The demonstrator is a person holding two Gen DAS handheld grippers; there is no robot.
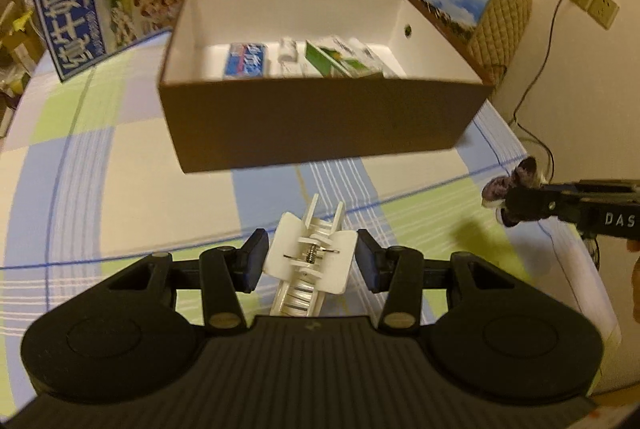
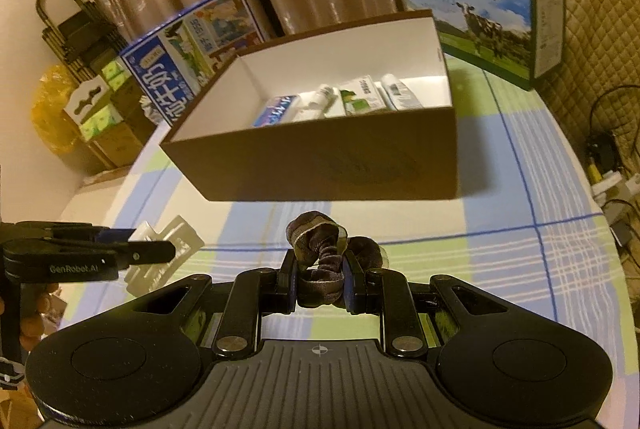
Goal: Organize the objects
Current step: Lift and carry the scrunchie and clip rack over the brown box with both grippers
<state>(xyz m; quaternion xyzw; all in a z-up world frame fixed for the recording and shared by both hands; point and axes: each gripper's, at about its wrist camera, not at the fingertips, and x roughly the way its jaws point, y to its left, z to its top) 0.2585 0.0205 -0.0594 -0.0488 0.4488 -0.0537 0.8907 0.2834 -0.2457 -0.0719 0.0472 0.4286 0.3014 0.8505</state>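
Before the brown box [image 1: 320, 125], white hair claw [image 1: 310, 263], dark scrunchie [image 2: 324, 261]

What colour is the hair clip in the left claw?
White, clearest in the left wrist view: hair clip.

Checked tablecloth [image 1: 120, 165] carries brown box [image 1: 320, 117]; blue milk carton [image 1: 100, 1] left-behind it; light-blue milk carton [image 2: 480, 1] right-behind.

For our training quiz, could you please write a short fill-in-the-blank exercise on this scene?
1. The left gripper holds a white hair ____.
2. The right gripper is shut on a dark ____.
3. The brown box stands on a ____ tablecloth.

Missing words: clip; scrunchie; checked
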